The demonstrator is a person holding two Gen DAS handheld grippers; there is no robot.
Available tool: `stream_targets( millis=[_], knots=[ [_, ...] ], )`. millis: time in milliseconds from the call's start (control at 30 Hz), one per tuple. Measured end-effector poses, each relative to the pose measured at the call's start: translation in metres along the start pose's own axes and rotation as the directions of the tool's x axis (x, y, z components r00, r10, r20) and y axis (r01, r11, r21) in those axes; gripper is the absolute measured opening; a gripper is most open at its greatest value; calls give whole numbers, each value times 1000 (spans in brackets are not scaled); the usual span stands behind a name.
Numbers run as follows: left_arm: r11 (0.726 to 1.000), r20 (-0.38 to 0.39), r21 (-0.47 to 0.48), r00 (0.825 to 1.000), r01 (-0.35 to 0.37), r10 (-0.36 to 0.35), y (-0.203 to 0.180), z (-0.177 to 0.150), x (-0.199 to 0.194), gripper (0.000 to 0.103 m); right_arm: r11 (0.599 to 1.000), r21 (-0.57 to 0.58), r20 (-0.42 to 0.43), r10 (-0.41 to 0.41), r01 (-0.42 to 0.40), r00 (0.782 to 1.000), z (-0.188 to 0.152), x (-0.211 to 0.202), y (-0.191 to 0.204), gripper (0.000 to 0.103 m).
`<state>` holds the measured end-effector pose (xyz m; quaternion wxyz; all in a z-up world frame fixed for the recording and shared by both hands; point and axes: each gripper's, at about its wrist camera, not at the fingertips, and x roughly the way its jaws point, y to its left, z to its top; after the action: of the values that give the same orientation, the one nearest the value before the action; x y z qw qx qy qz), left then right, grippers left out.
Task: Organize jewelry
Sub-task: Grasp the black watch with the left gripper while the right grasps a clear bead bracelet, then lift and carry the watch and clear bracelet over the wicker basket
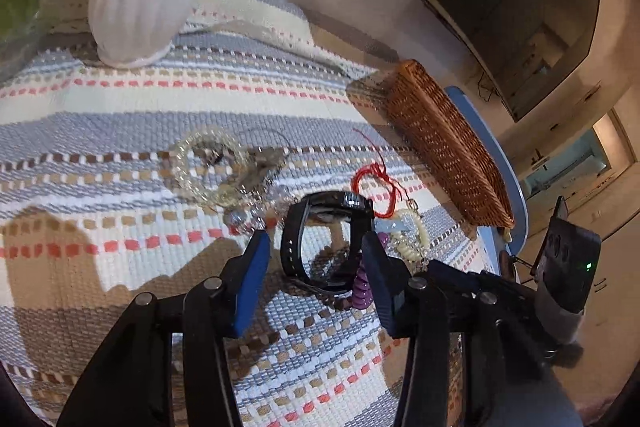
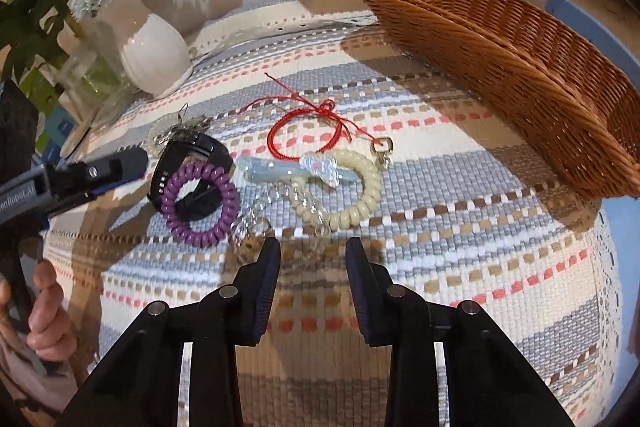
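Left wrist view: left gripper point(image 1: 316, 247) fingers spread wide, straddling the black watch point(image 1: 326, 243), which stands on edge, its loop elongated fore-aft. Right gripper point(image 2: 313, 247) spread, empty; purple coil point(image 2: 199, 203) ahead-left, cream coil point(image 2: 344, 189) just ahead, basket point(image 2: 520, 67) far right.

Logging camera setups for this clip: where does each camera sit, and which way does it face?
Left wrist: on the left gripper, looking along its open jaws at the black watch; the basket lies beyond on the right.
Right wrist: on the right gripper, jaws open, facing the jewelry pile and vase; the left gripper and the hand holding it show at left.
Shared: watch, red bracelet, basket, striped cloth.
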<state>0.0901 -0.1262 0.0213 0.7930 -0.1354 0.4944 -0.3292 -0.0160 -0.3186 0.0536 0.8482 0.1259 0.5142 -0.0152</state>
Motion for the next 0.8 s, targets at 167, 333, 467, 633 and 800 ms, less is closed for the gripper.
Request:
stream_targets(
  millis=[167,333,467,633,800],
  knots=[
    [999,-31,-10,999,-37,36,0,-5,21,31,999,-5,21,-39,39,999,3,8,8,28],
    [998,-8,4,998,-65,65,-3,-7,23,21,989,-62,60,-128,131,990,0,12,18,16],
    [994,37,40,994,-104,102,-8,-8,14,7,987,-89,68,-125,130,990,-2,11,16,8],
    [990,90,102,992,-102,93,-19,-9,-1,2,984,-140,94,-98,111,991,-13,-6,19,8],
    [988,55,116,994,-97,91,-20,-8,3,2,977,-182,108,-91,110,990,-31,-29,18,8]
  ],
)
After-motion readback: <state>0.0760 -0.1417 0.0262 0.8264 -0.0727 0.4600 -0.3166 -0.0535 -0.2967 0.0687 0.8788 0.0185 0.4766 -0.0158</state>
